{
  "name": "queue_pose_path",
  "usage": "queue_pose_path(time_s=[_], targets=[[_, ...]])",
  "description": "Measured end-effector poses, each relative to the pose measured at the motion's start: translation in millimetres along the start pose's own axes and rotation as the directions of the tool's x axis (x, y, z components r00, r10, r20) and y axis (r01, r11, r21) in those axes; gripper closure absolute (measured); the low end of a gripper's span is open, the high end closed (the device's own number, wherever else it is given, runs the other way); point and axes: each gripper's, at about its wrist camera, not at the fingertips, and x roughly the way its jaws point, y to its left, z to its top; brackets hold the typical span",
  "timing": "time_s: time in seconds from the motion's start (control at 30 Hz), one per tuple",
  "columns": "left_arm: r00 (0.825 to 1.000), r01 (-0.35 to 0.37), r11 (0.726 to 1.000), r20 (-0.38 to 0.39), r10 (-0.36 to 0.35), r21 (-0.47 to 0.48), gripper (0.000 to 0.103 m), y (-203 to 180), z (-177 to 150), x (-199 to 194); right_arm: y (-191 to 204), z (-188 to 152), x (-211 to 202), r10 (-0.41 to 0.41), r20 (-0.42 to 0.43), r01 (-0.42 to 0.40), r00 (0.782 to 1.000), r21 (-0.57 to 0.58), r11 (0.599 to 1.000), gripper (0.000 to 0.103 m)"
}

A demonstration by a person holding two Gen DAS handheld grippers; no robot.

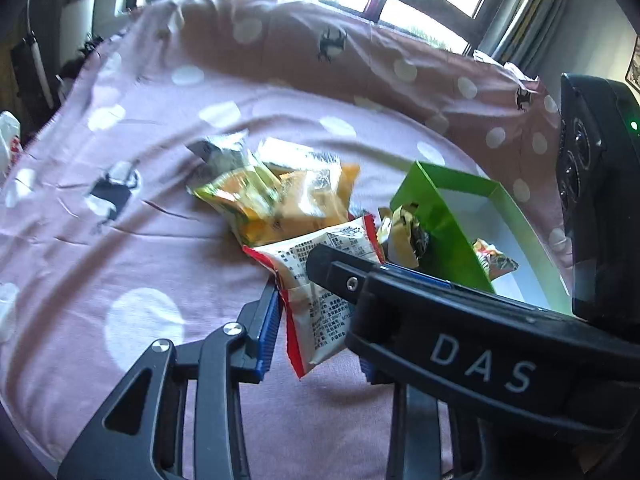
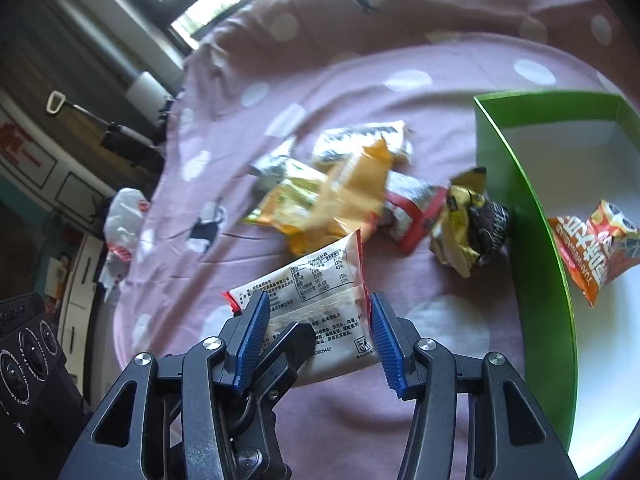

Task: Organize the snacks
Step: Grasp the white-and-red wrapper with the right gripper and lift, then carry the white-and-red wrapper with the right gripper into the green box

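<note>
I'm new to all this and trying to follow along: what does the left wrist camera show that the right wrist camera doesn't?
Only the left wrist view shows the right gripper's black body with white lettering crossing in front.

Only the right wrist view shows the white plastic bag at the bed's edge and the orange packet plainly, lying in the green box.

Both show the white packet with red edges, held by both grippers, the snack pile and the pink dotted sheet.

Both grippers on one snack packet

The left hand-held gripper (image 1: 320, 312) pinches a white, red-edged packet (image 1: 320, 280) above the spotted pink bedspread (image 1: 120, 240); the right hand-held gripper's finger (image 1: 340, 272) crosses it, beside a green box (image 1: 444, 204).
</note>
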Motion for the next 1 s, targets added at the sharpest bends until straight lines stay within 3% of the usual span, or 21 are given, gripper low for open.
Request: queue_pose_path(time_s=[0.17, 0.5, 0.77, 1.0], targets=[[0.994, -0.068, 0.997, 0.092, 0.066, 0.025, 0.072, -16, 2, -31, 15, -3, -31, 0.079, 0.078, -0.076, 0.994, -0.045, 0.996, 0.049], [0.986, -0.105, 0.994, 0.130, 0.102, 0.018, 0.072, -26, -4, -43, 20, -9, -46, 0.114, 0.098, -0.107, 0.989, -0.075, 0.991, 0.049], [0.986, -0.059, 0.996, 0.159, 0.047, 0.071, 0.072, -42, 6, -43, 8, -5, -64, 0.095, 0.164, -0.089, 0.982, -0.041, 0.995, 0.049], [0.985, -0.008, 0.984, 0.174, -0.023, 0.177, 0.072, -73, 28, -42, -12, 7, -91, 0.046, 0.256, -0.057, 0.966, 0.037, 0.998, 0.048]])
